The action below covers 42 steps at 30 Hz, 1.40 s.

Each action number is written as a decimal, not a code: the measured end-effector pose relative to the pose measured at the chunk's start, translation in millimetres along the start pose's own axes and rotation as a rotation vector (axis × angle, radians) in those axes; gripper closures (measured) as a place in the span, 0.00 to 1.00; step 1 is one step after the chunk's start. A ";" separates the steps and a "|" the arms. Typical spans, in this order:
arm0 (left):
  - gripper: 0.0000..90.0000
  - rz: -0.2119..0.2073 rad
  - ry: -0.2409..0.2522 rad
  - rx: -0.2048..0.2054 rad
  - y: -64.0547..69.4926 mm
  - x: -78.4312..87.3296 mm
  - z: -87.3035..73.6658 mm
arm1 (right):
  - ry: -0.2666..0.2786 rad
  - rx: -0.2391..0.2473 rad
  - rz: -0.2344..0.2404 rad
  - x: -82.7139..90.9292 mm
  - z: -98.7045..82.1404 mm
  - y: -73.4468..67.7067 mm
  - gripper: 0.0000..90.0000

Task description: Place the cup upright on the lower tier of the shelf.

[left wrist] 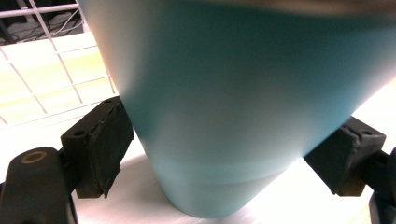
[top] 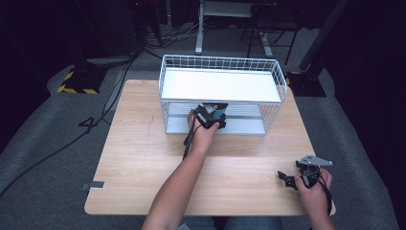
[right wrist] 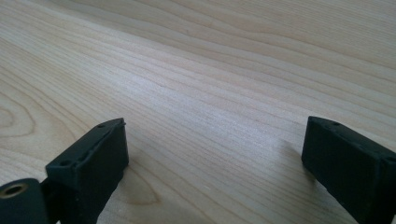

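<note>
We find the smooth teal tapered cup point(left wrist: 233, 116) upright between our left gripper's point(top: 210, 116) jaws — both pads against its sides — on the lower shelf of the white wire rack point(top: 268, 64). Our right gripper point(top: 300, 176) rests well apart on the wooden desk point(top: 143, 158), jaws wide, holding nothing.

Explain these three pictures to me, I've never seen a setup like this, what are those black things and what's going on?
There is no robot: a person works two hand-held grippers at a wooden table. The high view looks down from above. The other two pictures come from cameras riding on each gripper, so the black blocks at the bottom are that gripper's own fingers. The left gripper reaches into the lower level of a white wire rack, its fingers around a teal cup. The right gripper rests near the table's front right edge, open, holding nothing.
</note>
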<state>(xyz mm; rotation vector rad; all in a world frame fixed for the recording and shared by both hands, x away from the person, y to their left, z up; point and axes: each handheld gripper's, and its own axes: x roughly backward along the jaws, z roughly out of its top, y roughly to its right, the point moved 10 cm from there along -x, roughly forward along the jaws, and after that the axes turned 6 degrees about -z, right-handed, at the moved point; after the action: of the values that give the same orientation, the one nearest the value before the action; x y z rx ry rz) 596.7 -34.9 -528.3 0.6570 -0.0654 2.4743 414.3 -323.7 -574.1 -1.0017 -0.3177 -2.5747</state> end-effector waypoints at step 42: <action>0.17 -0.103 0.026 -0.100 8.1 147.6 -12.5 | 0.000 0.004 0.001 -0.9 0.4 0.1 0.07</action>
<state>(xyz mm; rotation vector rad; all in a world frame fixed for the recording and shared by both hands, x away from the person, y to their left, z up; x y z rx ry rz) 481.2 37.2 -469.2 0.5713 -0.1410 2.3629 415.3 -323.4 -574.4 -1.0005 -0.3228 -2.5719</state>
